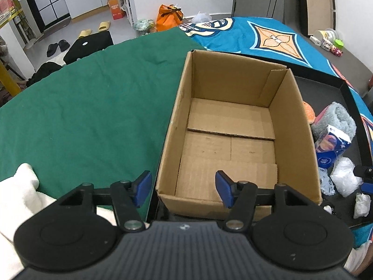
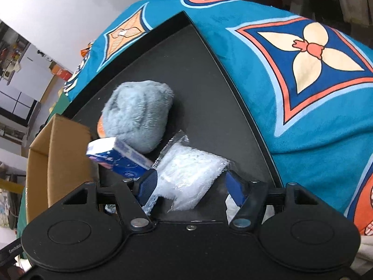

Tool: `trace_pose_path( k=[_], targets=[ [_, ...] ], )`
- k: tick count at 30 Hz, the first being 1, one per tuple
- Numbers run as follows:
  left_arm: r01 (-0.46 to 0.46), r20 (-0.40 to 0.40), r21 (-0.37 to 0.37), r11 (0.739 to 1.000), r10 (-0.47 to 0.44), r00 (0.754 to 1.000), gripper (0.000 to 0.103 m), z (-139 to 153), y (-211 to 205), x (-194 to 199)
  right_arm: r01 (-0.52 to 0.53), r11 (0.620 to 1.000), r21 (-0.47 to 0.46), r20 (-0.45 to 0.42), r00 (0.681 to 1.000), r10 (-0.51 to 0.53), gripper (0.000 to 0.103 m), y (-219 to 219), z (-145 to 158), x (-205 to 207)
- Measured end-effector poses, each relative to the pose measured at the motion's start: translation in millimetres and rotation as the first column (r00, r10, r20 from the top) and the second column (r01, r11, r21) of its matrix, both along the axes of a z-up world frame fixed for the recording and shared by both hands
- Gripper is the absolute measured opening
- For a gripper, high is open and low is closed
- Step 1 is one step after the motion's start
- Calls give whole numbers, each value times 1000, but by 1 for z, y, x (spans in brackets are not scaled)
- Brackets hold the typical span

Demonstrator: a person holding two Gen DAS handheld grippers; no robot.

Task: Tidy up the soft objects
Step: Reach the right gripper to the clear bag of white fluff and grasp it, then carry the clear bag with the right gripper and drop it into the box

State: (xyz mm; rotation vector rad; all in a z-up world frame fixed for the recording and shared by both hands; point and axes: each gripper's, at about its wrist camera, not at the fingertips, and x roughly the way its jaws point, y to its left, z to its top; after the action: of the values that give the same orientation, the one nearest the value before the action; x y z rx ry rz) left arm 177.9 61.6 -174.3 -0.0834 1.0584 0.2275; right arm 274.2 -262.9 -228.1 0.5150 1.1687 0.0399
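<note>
An open, empty cardboard box (image 1: 233,126) stands on a black tray (image 1: 326,86). My left gripper (image 1: 184,187) is open and empty, hovering over the box's near left corner. To the box's right in the tray lie a grey-blue plush slipper (image 2: 137,114), a blue tissue pack (image 2: 121,158) and a clear plastic bag of white stuff (image 2: 191,172); they also show in the left wrist view, the slipper (image 1: 335,119), the pack (image 1: 329,148) and the bag (image 1: 345,177). My right gripper (image 2: 192,186) is open, its jaws either side of the plastic bag's near end.
A green cloth (image 1: 93,107) covers the surface left of the box. A white towel (image 1: 18,193) lies at the near left. A teal patterned blanket (image 2: 303,70) lies right of and behind the tray. Crumpled white tissue (image 1: 361,204) lies in the tray's near corner.
</note>
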Motion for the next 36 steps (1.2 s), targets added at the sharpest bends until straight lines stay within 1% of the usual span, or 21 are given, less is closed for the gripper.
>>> trace_pose_path(
  k=[3, 4, 5, 7, 8, 9, 11, 12, 14, 17, 25, 28, 34, 36],
  targets=[
    [-2, -8, 0, 1000, 2, 1000, 59, -3, 0, 2, 4, 1000, 16, -3, 1000, -4, 64, 2, -6, 4],
    [3, -12, 2, 1000, -3, 1000, 57, -5, 0, 3, -1, 1000, 9, 0, 1000, 1, 63, 4, -8, 5],
    [8, -16, 2, 1000, -8, 1000, 54, -7, 0, 5, -6, 1000, 11, 0, 1000, 6, 57, 6, -9, 6],
    [5, -21, -1, 1000, -5, 1000, 49, -10, 1, 8, -13, 1000, 15, 10, 1000, 13, 50, 8, -10, 6],
    [1, -24, 5, 1000, -1, 1000, 44, -10, 2, 8, -23, 1000, 11, 17, 1000, 23, 43, 9, -8, 5],
    [-3, -26, 13, 1000, 3, 1000, 41, -10, 3, 8, -32, 999, 13, 25, 999, 32, 37, 10, -7, 4],
    [-4, -23, 19, 1000, 4, 1000, 30, -10, 4, 7, -39, 999, 18, 35, 999, 38, 30, 10, -4, 3],
    [-4, -21, 19, 1000, 5, 1000, 27, -10, 5, 5, -40, 999, 21, 41, 998, 39, 29, 10, -3, 2],
    [-7, -25, 17, 1000, 8, 1000, 11, -9, 8, 4, -41, 999, 20, 46, 998, 40, 28, 9, -1, 0],
    [0, -23, -2, 1000, 0, 1000, 9, -6, 11, 1, -39, 999, 13, 66, 997, 38, 27, 8, 6, -5],
    [57, -31, 5, 998, -57, 998, 9, 6, 7, -11, -61, 998, -3, 121, 991, 61, 27, 10, 30, -19],
    [60, -24, -15, 998, -60, 998, 9, 5, 10, -13, -70, 997, -13, 142, 987, 71, 27, 11, 40, -24],
    [66, -18, 7, 998, -66, 998, 9, 3, 9, -15, -105, 994, -33, 185, 977, 109, 27, 22, 61, -31],
    [64, -17, 9, 998, -64, 998, 11, 3, 8, -14, -123, 991, -46, 207, 970, 130, 27, 29, 69, -32]
  ],
)
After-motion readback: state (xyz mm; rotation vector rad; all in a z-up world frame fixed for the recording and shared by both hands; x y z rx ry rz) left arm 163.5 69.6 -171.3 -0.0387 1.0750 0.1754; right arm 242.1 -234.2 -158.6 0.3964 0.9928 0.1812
